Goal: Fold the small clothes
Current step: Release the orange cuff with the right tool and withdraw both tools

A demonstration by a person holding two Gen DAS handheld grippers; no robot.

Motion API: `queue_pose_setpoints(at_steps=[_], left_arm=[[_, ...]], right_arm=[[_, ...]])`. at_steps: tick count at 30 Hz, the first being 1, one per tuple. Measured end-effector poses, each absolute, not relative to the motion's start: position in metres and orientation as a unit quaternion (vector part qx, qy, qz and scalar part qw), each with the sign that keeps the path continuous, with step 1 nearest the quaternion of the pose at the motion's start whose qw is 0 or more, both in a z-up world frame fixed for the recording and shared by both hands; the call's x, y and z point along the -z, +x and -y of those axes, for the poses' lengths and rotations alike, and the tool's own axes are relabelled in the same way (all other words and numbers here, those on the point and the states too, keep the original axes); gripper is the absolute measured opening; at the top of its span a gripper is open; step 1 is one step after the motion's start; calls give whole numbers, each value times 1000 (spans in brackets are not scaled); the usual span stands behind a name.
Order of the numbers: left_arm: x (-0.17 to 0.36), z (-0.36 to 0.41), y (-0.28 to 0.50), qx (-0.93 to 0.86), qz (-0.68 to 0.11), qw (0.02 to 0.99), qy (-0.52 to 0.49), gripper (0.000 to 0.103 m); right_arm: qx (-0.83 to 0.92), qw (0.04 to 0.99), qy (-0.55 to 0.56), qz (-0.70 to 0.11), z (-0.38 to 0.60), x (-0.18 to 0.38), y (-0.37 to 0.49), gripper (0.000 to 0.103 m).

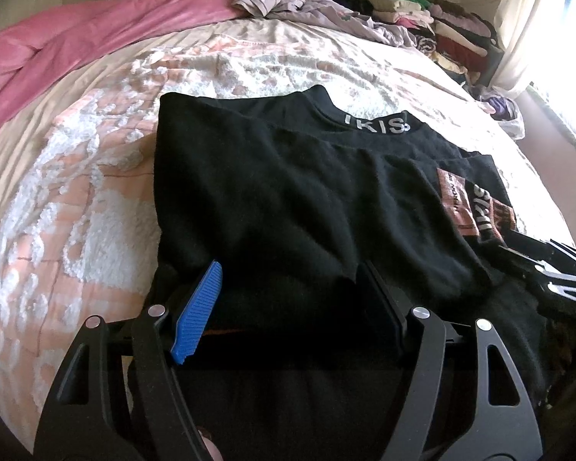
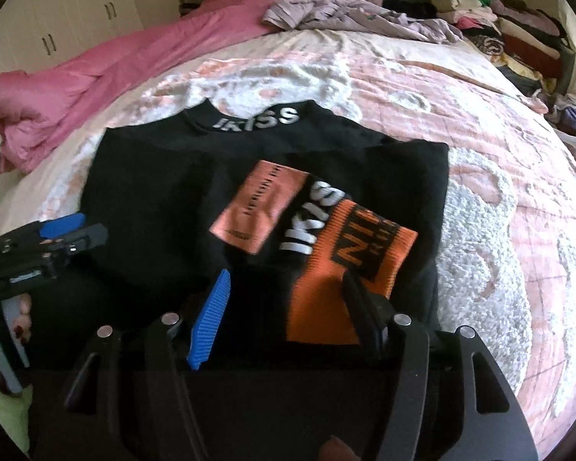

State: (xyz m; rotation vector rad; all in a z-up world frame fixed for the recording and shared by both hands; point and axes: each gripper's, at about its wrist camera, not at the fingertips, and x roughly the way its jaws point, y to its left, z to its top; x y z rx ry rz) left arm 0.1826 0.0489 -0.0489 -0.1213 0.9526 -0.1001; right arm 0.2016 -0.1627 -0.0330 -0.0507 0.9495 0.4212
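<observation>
My left tongs [image 1: 288,299] stand apart at the near hem of the black sweater [image 1: 288,199], with a low ridge of the cloth between the jaws, but I cannot tell if the pads press on it. My right tongs [image 2: 288,307] are released; the jaws stand apart over the orange sleeve cuff [image 2: 349,269], and nothing is pinched.

The sweater lies flat on the bed [image 2: 499,230], just ahead of both tongs, its collar with white letters at the far side. One sleeve is already folded across the body, cuff toward my right tongs.

I judge it as soft, light knit, limp and not slippery on the fluffy bedspread. It will sag and drag if taken at one point only. The best hold is on the near hem, one corner for each tongs, pinching both layers together.
</observation>
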Motion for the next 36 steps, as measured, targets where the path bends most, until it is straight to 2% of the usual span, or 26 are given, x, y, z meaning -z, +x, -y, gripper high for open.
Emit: queue_pose_setpoints(at_steps=[4,6,9,13,19,26,31,32,36], left_arm=[[47,-47,178,49,-457,887,-50,64],[47,-46,176,49,-458,887,-46,64],[46,-46,174,50,-458,887,-46,64],[45,-45,169,48,-455,888,-42,64],[41,-46,163,52,-453,888,-50,64],[33,-40,154,60,-450,890,-52,65],[30,-39,149,58,-449,890,-52,73],[29,-39,148,58,-449,890,-52,75],[26,-40,146,55,-447,891,-52,78]], right_arm=[[-225,865,-38,-447,148,28,189,61],[-219,863,-52,-453,142,32,187,67],[-192,855,-62,-477,140,47,192,67],[-191,860,-62,-470,139,44,188,68],[-208,865,-20,-455,152,36,177,76],[-208,875,-4,-437,159,22,163,90],[-208,879,12,-428,167,15,156,93],[-207,880,14,-428,168,14,155,96],[-203,883,25,-422,173,11,149,98]])
